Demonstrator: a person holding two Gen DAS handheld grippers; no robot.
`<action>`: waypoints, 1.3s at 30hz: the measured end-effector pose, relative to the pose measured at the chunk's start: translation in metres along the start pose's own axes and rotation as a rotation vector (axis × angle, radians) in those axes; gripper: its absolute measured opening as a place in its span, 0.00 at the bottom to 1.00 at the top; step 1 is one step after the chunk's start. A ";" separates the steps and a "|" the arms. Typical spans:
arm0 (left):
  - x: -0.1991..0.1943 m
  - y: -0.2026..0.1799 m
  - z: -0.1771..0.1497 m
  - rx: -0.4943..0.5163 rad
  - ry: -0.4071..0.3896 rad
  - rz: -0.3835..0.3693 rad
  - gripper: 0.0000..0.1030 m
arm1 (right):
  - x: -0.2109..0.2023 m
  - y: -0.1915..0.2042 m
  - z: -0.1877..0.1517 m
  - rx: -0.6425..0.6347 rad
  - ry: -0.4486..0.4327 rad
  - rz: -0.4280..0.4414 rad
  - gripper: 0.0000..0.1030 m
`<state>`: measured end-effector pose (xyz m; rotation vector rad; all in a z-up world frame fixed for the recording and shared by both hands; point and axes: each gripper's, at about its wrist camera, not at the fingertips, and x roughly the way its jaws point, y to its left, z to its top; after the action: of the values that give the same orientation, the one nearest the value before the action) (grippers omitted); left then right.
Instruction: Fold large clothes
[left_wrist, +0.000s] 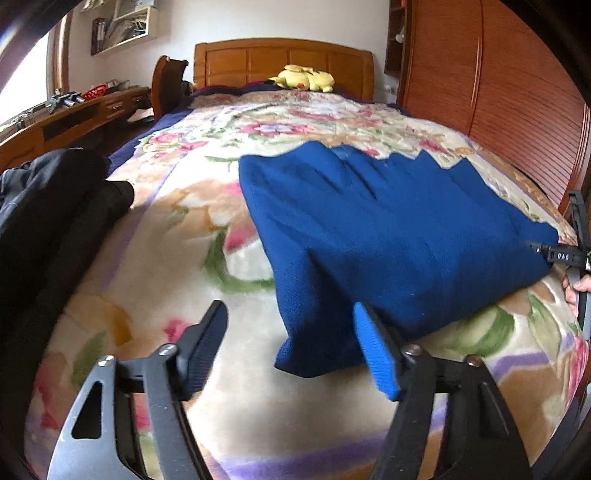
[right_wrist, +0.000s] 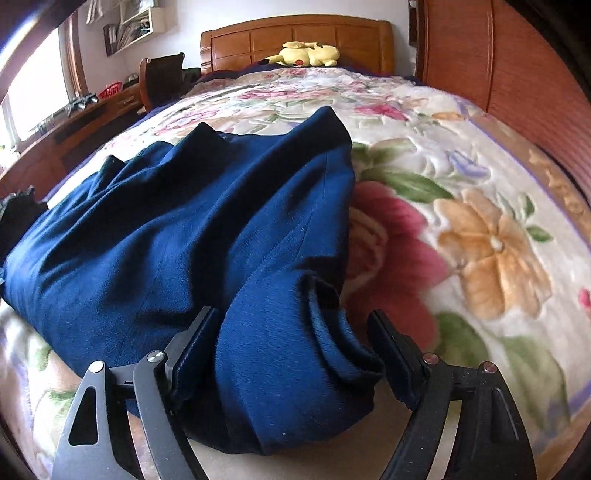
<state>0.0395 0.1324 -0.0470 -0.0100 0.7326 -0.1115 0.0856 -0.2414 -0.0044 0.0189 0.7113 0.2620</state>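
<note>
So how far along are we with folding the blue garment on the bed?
Partly done: the blue garment already lies doubled on the floral blanket. In hand: the right gripper straddles its near rolled corner, pads not pressing; the left gripper is open at the other corner. Left: further folds, and the dark clothes nearby.

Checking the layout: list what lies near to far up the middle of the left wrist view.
Left tool → blue garment → floral blanket → yellow plush toy → wooden headboard.
</note>
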 end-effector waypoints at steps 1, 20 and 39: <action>0.001 -0.002 0.000 0.010 0.003 0.000 0.62 | 0.002 -0.004 -0.001 0.007 0.005 0.014 0.80; -0.068 -0.026 -0.001 0.058 -0.056 0.029 0.06 | -0.054 -0.003 -0.017 -0.004 -0.013 0.169 0.27; -0.140 -0.038 -0.081 0.062 -0.118 0.013 0.06 | -0.146 0.010 -0.112 -0.151 -0.119 0.076 0.31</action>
<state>-0.1218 0.1114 -0.0118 0.0472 0.6113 -0.1200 -0.0953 -0.2756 0.0057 -0.0819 0.5716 0.3834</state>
